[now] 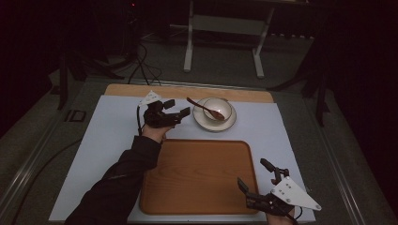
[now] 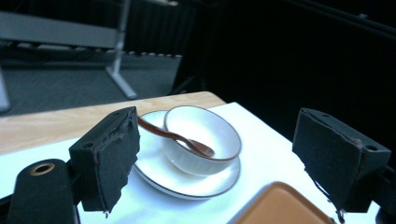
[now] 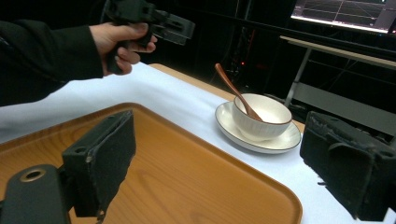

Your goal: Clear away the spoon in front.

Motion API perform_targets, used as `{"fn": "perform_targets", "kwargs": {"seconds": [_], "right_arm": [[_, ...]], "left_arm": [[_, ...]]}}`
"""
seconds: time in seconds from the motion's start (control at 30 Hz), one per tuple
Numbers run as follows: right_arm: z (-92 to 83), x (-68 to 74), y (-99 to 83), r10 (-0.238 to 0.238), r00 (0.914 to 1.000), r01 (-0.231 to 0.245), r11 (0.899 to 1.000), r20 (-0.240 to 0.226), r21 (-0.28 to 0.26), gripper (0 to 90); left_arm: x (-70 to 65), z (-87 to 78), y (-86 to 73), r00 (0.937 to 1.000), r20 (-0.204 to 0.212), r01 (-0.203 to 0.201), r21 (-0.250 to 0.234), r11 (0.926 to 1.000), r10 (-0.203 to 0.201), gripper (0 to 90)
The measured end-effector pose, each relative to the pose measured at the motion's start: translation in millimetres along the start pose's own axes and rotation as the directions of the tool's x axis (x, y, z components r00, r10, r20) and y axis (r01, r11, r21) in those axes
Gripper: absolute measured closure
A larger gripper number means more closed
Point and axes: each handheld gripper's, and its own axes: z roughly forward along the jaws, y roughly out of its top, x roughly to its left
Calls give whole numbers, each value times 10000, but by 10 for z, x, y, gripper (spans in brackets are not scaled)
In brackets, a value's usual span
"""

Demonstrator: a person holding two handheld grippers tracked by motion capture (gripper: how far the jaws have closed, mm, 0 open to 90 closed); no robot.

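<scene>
1. The left gripper (image 1: 180,108) is hovering just left of the saucer (image 1: 202,123), jaws spread wide and gripping nothing; in the left gripper view the bowl (image 2: 205,140) and spoon (image 2: 182,137) are sitting framed between its two pads.
2. The right gripper (image 1: 256,176) is waiting at the near right corner of the tray (image 1: 197,176), jaws likewise spread and empty.
3. The bowl is standing on the saucer at the far side of the white mat (image 1: 103,140), just beyond the tray's far edge and not touching it.
4. The spoon is lying in the bowl, its handle leaning out over the rim toward the left gripper.
5. The tray is sitting bare, so judging by this, nothing is being carried to it yet.
6. The work appears to be at its very start: the left gripper is lining up on the spoon handle or the bowl, which of the two I cannot tell.
7. Everything is remaining to do: closing on the piece, lifting it, and, most likely, setting it on the tray.
</scene>
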Motion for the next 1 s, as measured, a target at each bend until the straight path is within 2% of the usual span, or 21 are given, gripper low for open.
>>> {"fn": "perform_targets", "kwargs": {"seconds": [0.1, 0.17, 0.2, 0.23, 0.33, 0.4, 0.5, 0.53, 0.57, 0.67, 0.77, 0.8, 0.93, 1.0], "right_arm": [[3, -1, -2, 12, 10000, -12, 10000, -17, 1, 106], [4, 0, -3, 30, 10000, -30, 10000, -37, 19, 106], [5, 2, -4, 31, 10000, -31, 10000, -38, 17, 105], [5, 2, -6, 21, 10000, -21, 10000, -45, 16, 105], [10, -1, -9, 75, 9999, -75, 10000, -91, 10, 106], [10, -3, -12, 99, 9999, -98, 9999, -117, 31, 106], [8, -7, -15, 143, 9998, -142, 9999, -130, 24, 106], [8, -7, -15, 143, 9998, -142, 9999, -130, 24, 106], [4, -13, -17, 187, 9997, -187, 9998, -153, 2, 106], [0, -12, -17, 194, 9997, -194, 9998, -116, -21, 106], [-4, -7, -16, 230, 9996, -231, 9997, -149, -45, 105], [-4, -7, -16, 230, 9996, -231, 9997, -149, -45, 105], [-10, -5, -17, 247, 9994, -249, 9997, -230, -57, 105], [-16, -11, -22, 285, 9993, -287, 9996, -227, -50, 105]], "left_arm": [[36, 90, -2, 9976, -386, 581, -41, 9983, -583, 151], [64, 145, -1, 9930, -407, 1103, -162, 9938, -1109, 163], [72, 171, 1, 9903, -557, 1259, -223, 9918, -1270, 166], [81, 196, -2, 9887, -534, 1380, -355, 9898, -1397, 178], [91, 273, -3, 9864, -869, 1353, -529, 9894, -1396, 206], [103, 321, -10, 9821, -1097, 1467, -657, 9870, -1533, 213], [132, 400, -33, 9702, -1457, 1827, -859, 9794, -1938, 215], [132, 400, -33, 9702, -1457, 1827, -859, 9794, -1938, 215], [151, 446, -54, 9567, -1820, 2115, -1009, 9722, -2271, 216], [177, 519, -104, 9436, -1988, 2449, -1180, 9623, -2645, 226], [183, 606, -157, 9428, -1964, 2509, -1138, 9613, -2693, 225], [186, 637, -175, 9407, -1959, 2596, -1092, 9595, -2768, 225], [211, 741, -242, 9234, -1924, 3137, -1210, 9418, -3322, 248], [210, 793, -272, 9166, -1940, 3284, -1332, 9351, -3495, 247]]}}
